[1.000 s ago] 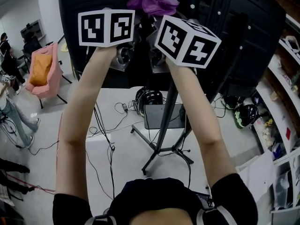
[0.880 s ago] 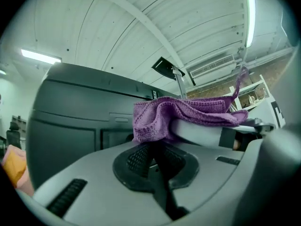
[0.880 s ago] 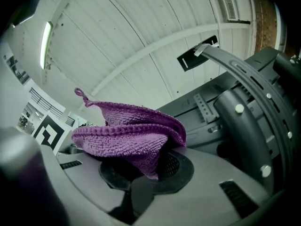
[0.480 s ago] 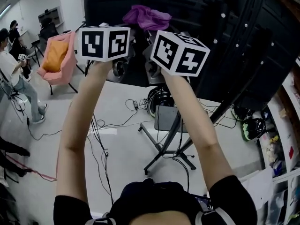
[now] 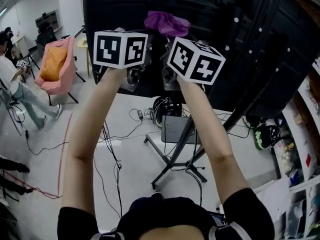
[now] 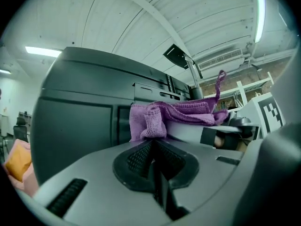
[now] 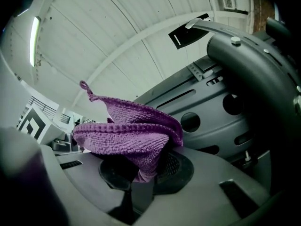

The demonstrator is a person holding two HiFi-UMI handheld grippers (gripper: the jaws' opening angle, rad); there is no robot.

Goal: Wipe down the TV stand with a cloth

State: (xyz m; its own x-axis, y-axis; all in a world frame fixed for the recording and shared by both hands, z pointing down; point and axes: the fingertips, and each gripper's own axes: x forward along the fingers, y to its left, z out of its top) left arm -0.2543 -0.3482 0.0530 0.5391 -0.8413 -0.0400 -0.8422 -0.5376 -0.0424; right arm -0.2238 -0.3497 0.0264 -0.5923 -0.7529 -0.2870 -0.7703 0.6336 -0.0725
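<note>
Both arms are raised to the dark back panel of the TV (image 5: 150, 4), which is mounted on a black stand pole (image 5: 181, 129) with tripod legs (image 5: 170, 165). A purple cloth (image 5: 167, 23) bunches above the two marker cubes. My right gripper (image 7: 141, 173) is shut on the purple cloth (image 7: 131, 131), which folds over its jaws, close to the TV's curved rear housing (image 7: 235, 98). My left gripper (image 6: 155, 160) is shut, pads together. A fold of the cloth (image 6: 149, 121) hangs just past its tips, with the panel (image 6: 75, 126) behind.
On the floor lie cables (image 5: 115, 149), a grey box (image 5: 177, 129) and dark helmets (image 5: 264, 134). A pink chair with an orange cushion (image 5: 52, 64) and a person (image 5: 15, 84) are at the left. Shelves (image 5: 305, 149) line the right.
Both grippers stay raised at the TV's back with the cloth still in the right one. Over the last half second they and the cloth shifted slightly right in the head view.
</note>
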